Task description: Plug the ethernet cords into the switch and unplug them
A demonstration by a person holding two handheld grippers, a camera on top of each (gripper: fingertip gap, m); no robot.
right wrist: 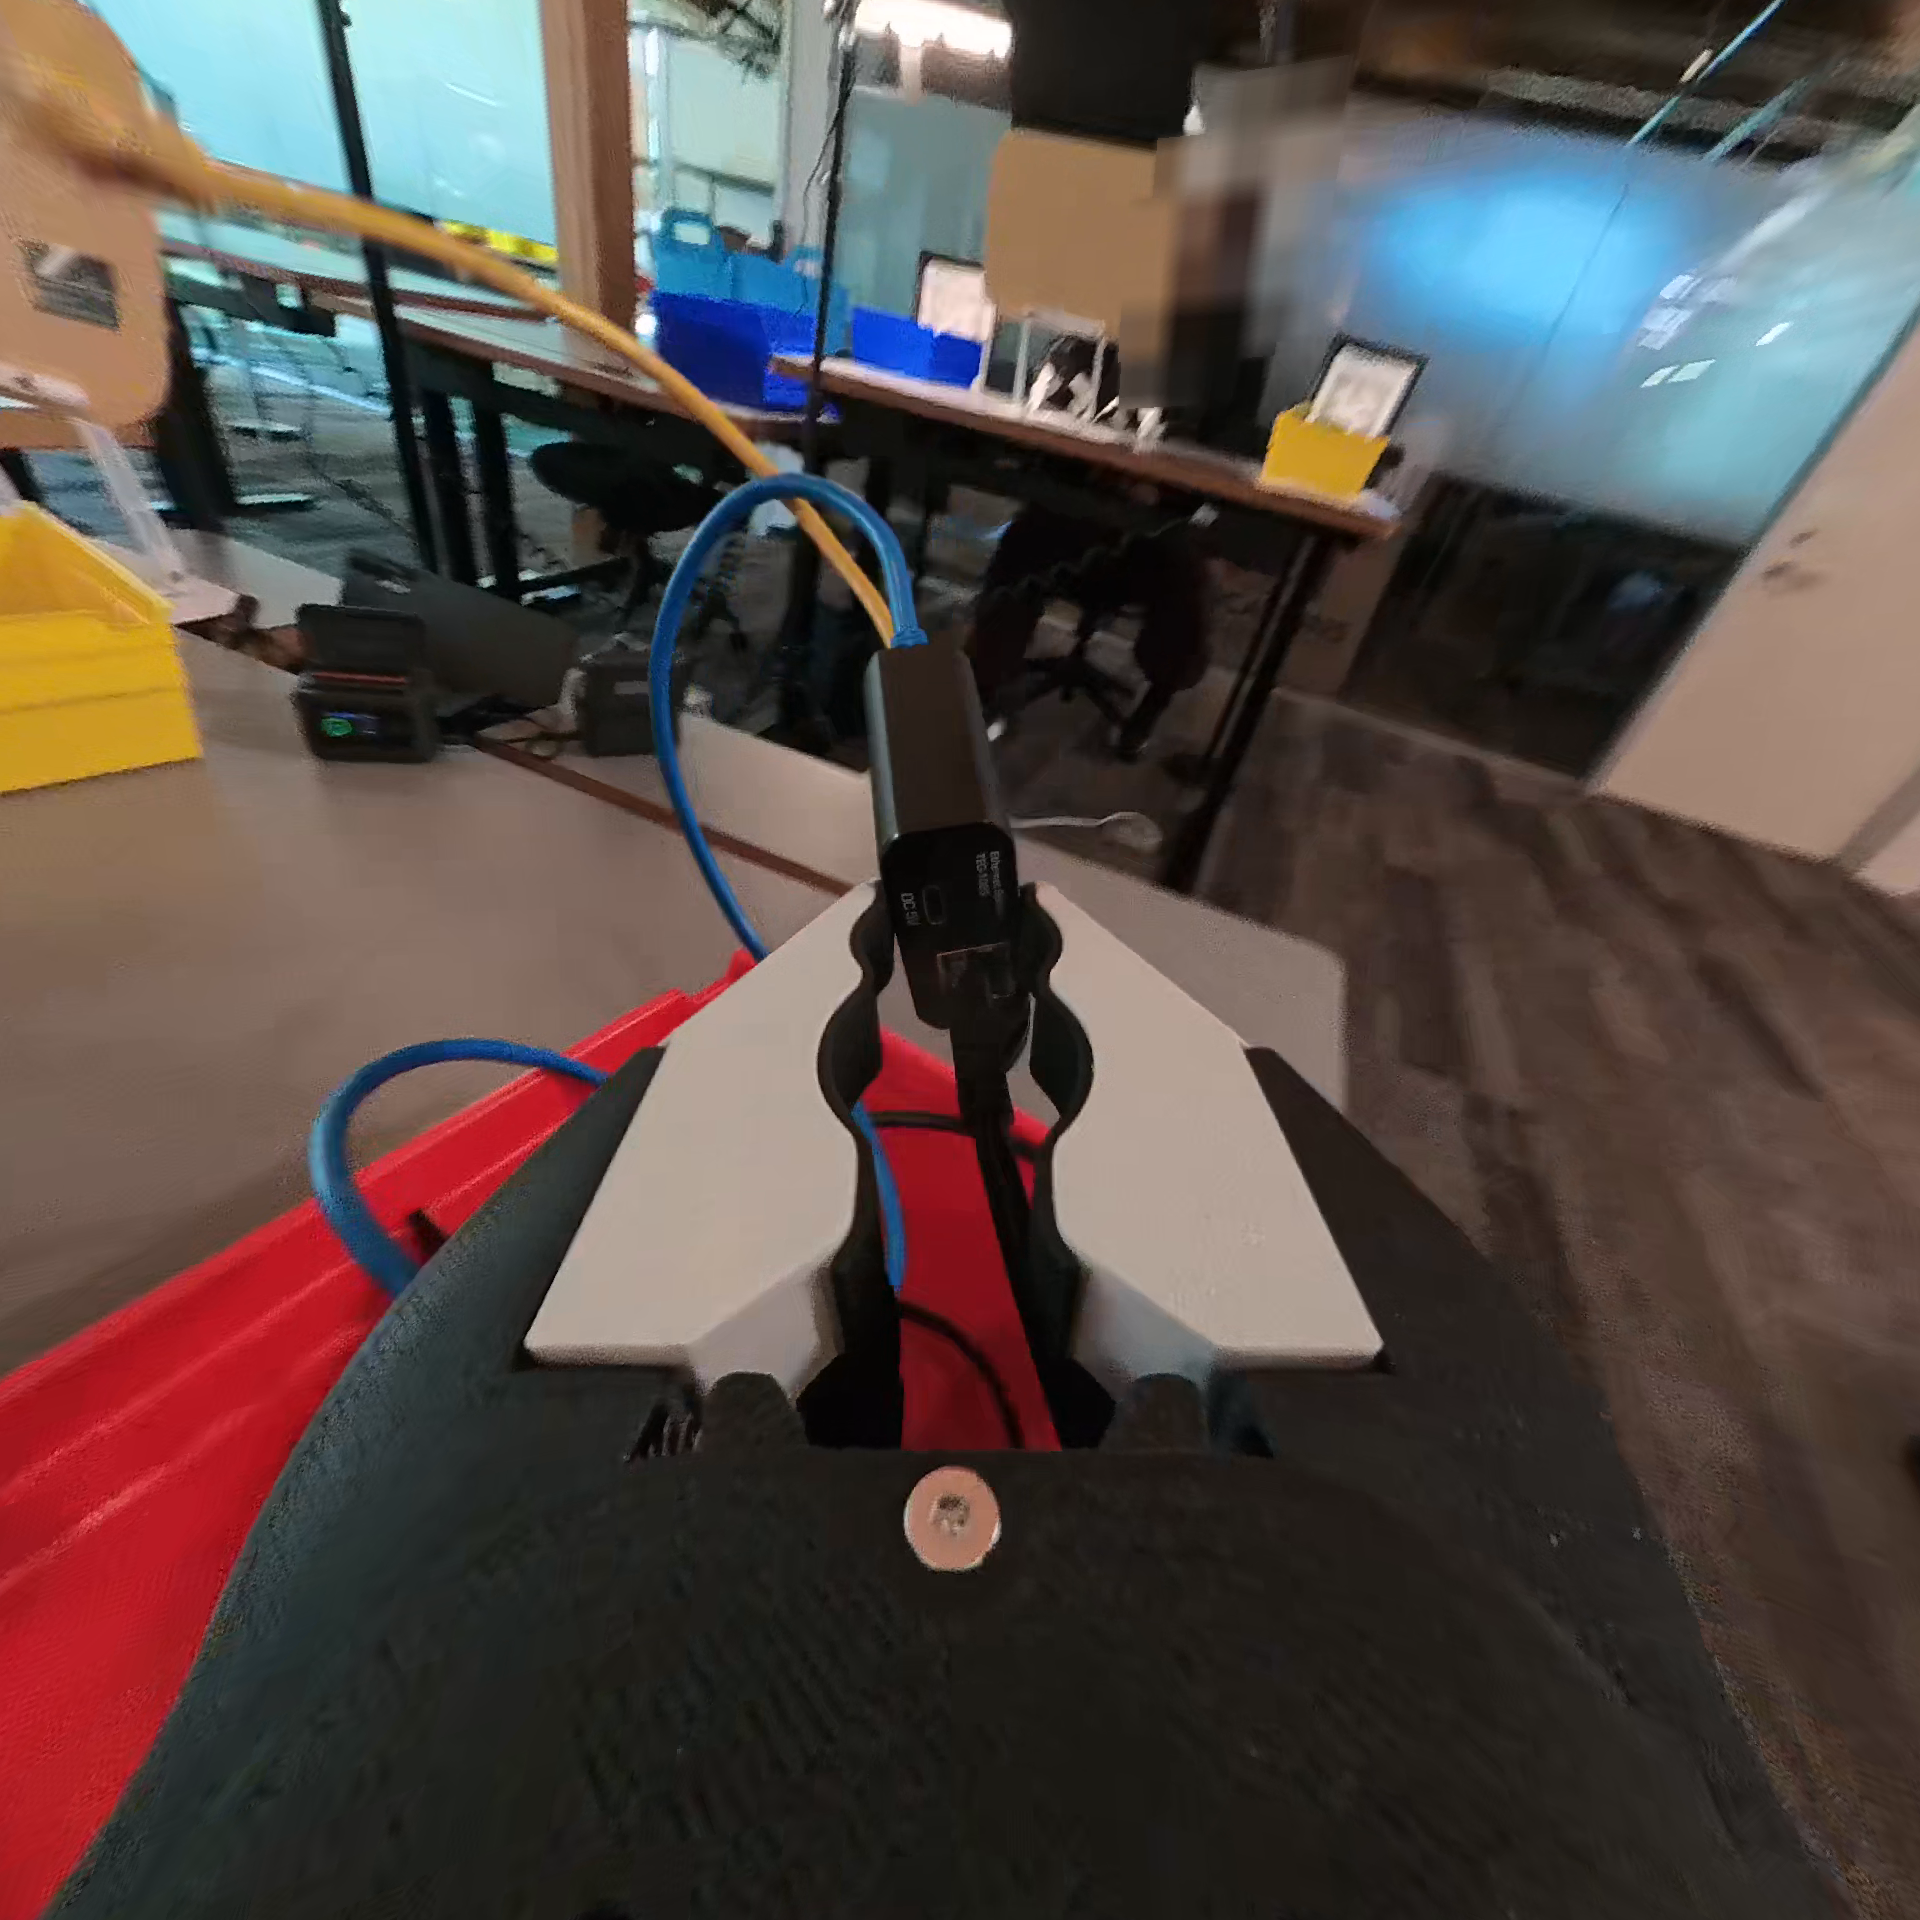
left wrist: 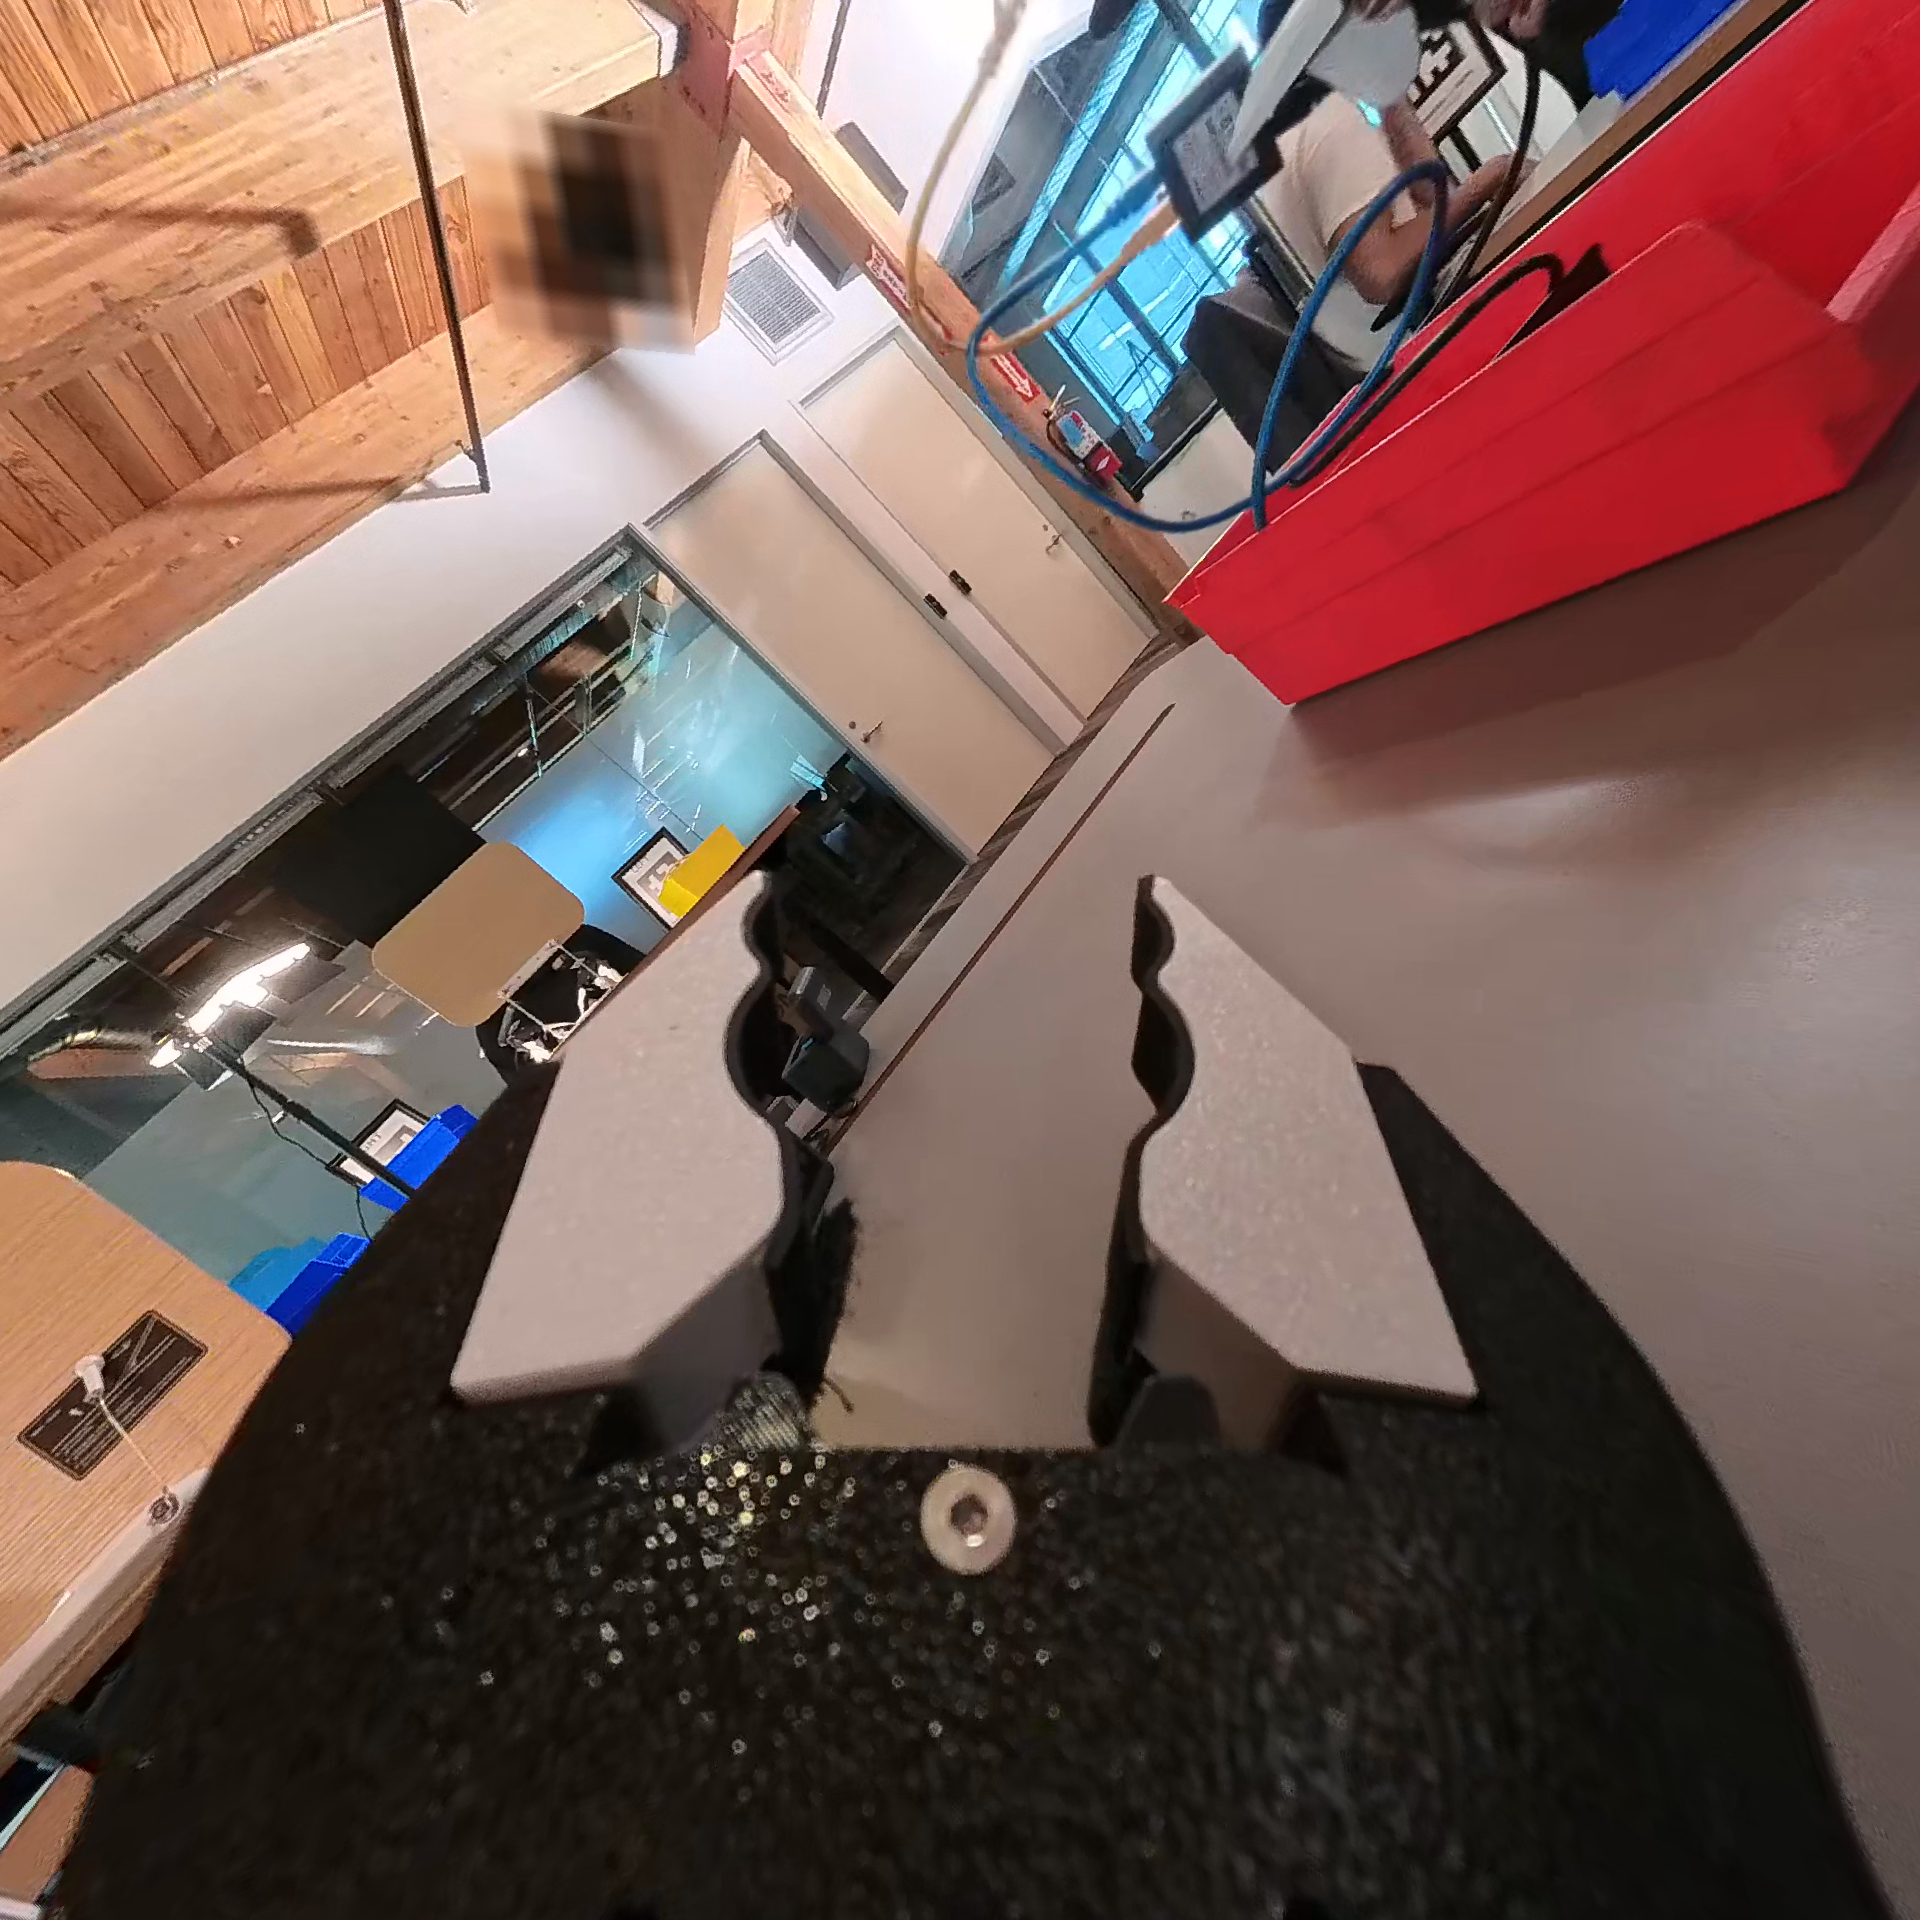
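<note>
My right gripper (right wrist: 956, 935) is shut on the near end of a small black switch (right wrist: 935, 769) and holds it up above a red bin (right wrist: 208, 1403). A blue cord (right wrist: 665, 665) and a yellow cord (right wrist: 468, 249) both enter the switch's far end. The blue cord loops down into the bin. A black cable (right wrist: 987, 1143) hangs from the near end. My left gripper (left wrist: 956, 914) is open and empty, tilted low over the grey table (left wrist: 1558, 1039). In the left wrist view the switch (left wrist: 1210, 171) hangs far off, with the blue cord (left wrist: 1273, 416) and yellow cord (left wrist: 925, 208) looping below it.
The red bin (left wrist: 1558, 436) stands on the table beyond my left gripper. A yellow bin (right wrist: 73, 644) and a small black device (right wrist: 364, 707) sit at the left. The table's edge (right wrist: 1299, 987) is close on the right, with floor beyond. A person (left wrist: 1340, 208) is behind the red bin. The gap from one gripper's tips to the other's is roughly 50 centimeters.
</note>
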